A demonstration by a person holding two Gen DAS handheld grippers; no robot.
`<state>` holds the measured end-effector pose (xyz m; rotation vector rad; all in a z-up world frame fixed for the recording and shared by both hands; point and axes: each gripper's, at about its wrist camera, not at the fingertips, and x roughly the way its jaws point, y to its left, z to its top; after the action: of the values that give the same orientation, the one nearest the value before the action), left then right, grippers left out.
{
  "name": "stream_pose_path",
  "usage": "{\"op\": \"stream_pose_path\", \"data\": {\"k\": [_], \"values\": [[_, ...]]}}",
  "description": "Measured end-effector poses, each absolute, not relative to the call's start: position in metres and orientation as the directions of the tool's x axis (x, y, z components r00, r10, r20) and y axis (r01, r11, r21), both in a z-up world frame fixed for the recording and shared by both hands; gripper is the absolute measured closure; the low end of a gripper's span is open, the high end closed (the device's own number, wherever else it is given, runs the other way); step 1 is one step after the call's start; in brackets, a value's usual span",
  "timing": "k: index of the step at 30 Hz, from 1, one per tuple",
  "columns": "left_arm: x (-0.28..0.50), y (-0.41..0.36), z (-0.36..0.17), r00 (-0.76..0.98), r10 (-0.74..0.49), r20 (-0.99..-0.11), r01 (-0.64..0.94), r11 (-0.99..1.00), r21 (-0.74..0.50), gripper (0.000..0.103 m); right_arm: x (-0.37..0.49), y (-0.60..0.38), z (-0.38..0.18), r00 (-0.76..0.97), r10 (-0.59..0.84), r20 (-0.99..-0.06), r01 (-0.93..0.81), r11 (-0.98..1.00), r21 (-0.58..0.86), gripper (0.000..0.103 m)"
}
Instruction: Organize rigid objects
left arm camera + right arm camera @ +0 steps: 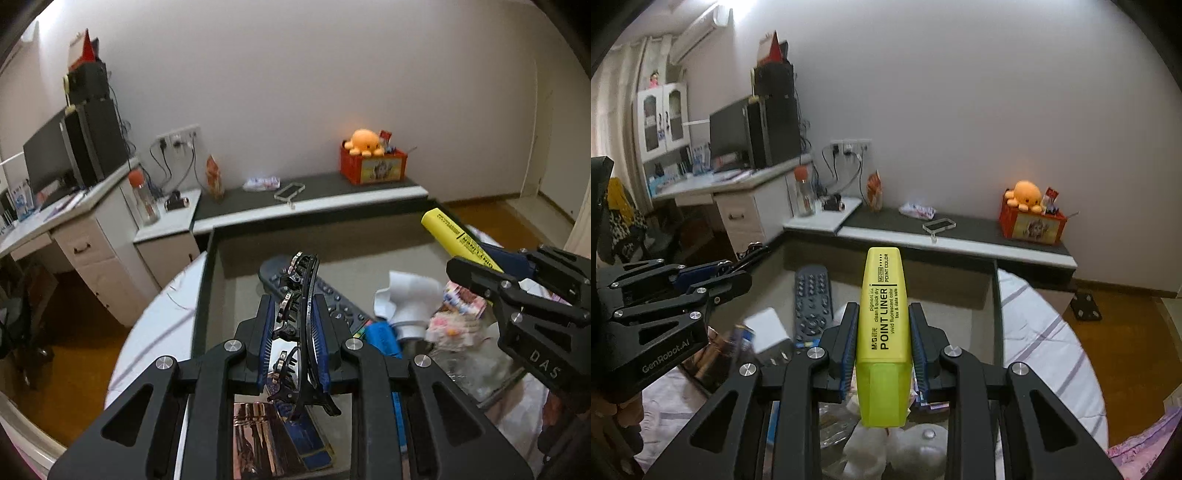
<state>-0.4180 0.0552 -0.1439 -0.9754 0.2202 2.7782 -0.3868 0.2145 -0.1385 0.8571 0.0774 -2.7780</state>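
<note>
My left gripper (293, 306) is shut on a black hair clip (306, 291) with shiny studs, which stands upright between the blue pads. My right gripper (884, 310) is shut on a yellow highlighter (882, 288) marked POINT LINER, cap end forward. Both hang over a grey tray (207, 280) with a dark rim. In the tray lie a grey remote (812, 299), a white plug adapter (410, 299) and small packets. The left wrist view shows the right gripper (491, 258) at the right with the highlighter (448, 234). The right wrist view shows the left gripper (738, 271) at the left.
The tray sits on a round table with a white cloth (1041, 332). Behind it runs a low shelf (325, 188) bearing a red box with an orange plush (373, 166) and a clear phone case (290, 192). A desk with a monitor (48, 155) stands at the left.
</note>
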Motion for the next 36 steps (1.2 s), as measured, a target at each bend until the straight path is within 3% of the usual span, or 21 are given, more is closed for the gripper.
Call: {"op": "stream_pose_path", "data": {"k": [3,5,6,7,9,10,11,12,16,20,36], "values": [[-0.422,0.057,-0.150,-0.752,0.123,-0.647,-0.227,-0.971,0.080,0.079,-0.396,0.218,-0.144,-0.790,-0.186,-0.584,0.211,-0.977,0.026,0.076],[-0.423,0.055,-0.149,-0.750,0.126,-0.649,-0.228,-0.971,0.076,0.054,-0.395,0.221,-0.145,-0.782,-0.190,-0.594,0.205,-0.978,0.043,0.076],[-0.420,0.055,-0.145,-0.758,0.122,-0.641,-0.221,-0.972,0.077,0.032,-0.392,0.223,-0.144,-0.786,-0.192,-0.587,0.201,-0.978,0.050,0.076],[-0.417,0.055,-0.142,-0.769,0.121,-0.628,-0.218,-0.973,0.080,0.020,-0.392,0.225,-0.142,-0.788,-0.196,-0.583,0.202,-0.978,0.056,0.076],[-0.407,0.054,-0.134,-0.790,0.122,-0.601,-0.216,-0.973,0.085,0.017,-0.390,0.228,-0.138,-0.790,-0.209,-0.576,0.208,-0.976,0.068,0.061],[-0.402,0.054,-0.130,-0.791,0.123,-0.599,-0.215,-0.973,0.083,0.012,-0.388,0.230,-0.135,-0.795,-0.208,-0.569,0.204,-0.976,0.072,0.035],[-0.397,0.053,-0.125,-0.794,0.115,-0.596,-0.206,-0.975,0.086,0.010,-0.384,0.230,-0.130,-0.804,-0.208,-0.557,0.202,-0.977,0.072,0.019],[-0.393,0.051,-0.121,-0.801,0.105,-0.590,-0.196,-0.976,0.092,0.008,-0.379,0.231,-0.127,-0.814,-0.210,-0.541,0.203,-0.976,0.073,0.020],[-0.366,0.039,-0.097,-0.830,0.115,-0.546,-0.175,-0.983,0.060,0.001,-0.353,0.231,-0.102,-0.856,-0.184,-0.482,0.181,-0.982,0.054,0.019],[-0.332,0.030,-0.074,-0.861,0.120,-0.494,-0.162,-0.986,0.042,0.000,-0.323,0.229,-0.079,-0.903,-0.106,-0.416,0.115,-0.993,0.005,0.000],[-0.190,0.007,-0.004,-0.943,0.116,-0.313,-0.129,-0.991,0.022,0.000,-0.187,0.204,-0.008,-0.964,-0.081,-0.253,0.092,-0.995,-0.032,0.000]]}}
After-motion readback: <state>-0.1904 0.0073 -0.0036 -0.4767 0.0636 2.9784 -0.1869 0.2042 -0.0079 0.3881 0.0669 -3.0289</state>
